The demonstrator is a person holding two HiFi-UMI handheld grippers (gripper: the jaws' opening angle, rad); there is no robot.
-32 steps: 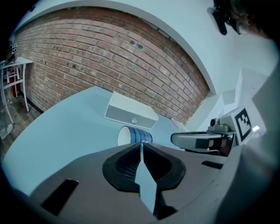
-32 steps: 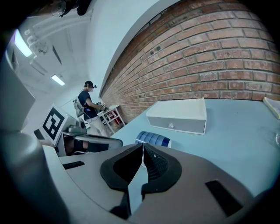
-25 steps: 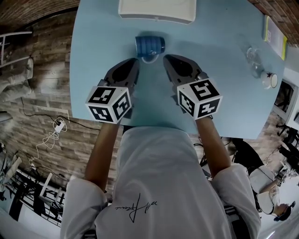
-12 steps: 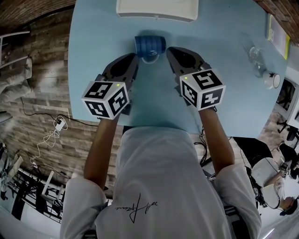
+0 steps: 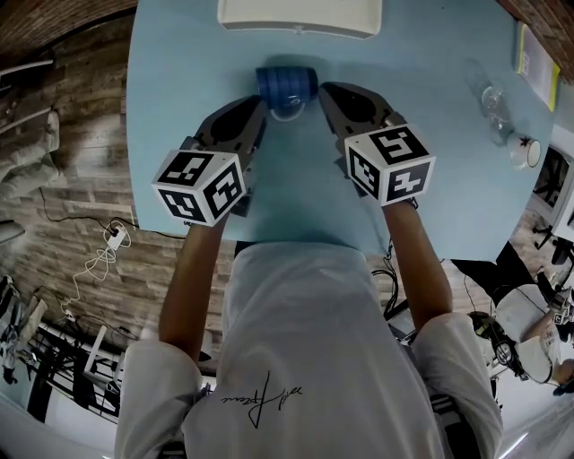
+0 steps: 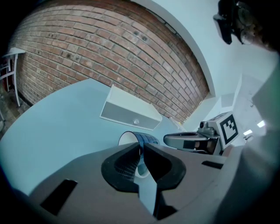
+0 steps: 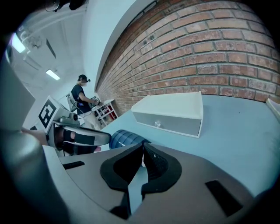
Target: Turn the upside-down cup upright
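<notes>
A ribbed blue cup point(image 5: 285, 82) lies on its side on the light blue table point(image 5: 430, 179), its handle toward me. In the left gripper view the cup point(image 6: 146, 139) shows its white rim at the left. My left gripper point(image 5: 261, 104) is shut, its tips just short of the cup's near left side. My right gripper point(image 5: 324, 89) is also shut, its tips beside the cup's right end. Nothing is held between either pair of jaws. In the right gripper view the cup point(image 7: 124, 139) lies just beyond the jaws, with the left gripper point(image 7: 94, 136) to its left.
A white drawer box point(image 5: 300, 16) stands at the back of the table, just behind the cup. At the right edge are a clear glass point(image 5: 491, 100), a small white cup point(image 5: 521, 151) and a yellow-edged book point(image 5: 535, 56). A person stands far off point(image 7: 82, 97).
Both shut grippers have moved forward to the cup. The right one now reaches beside the cup's right end, and the left one is nearer its handle side.
</notes>
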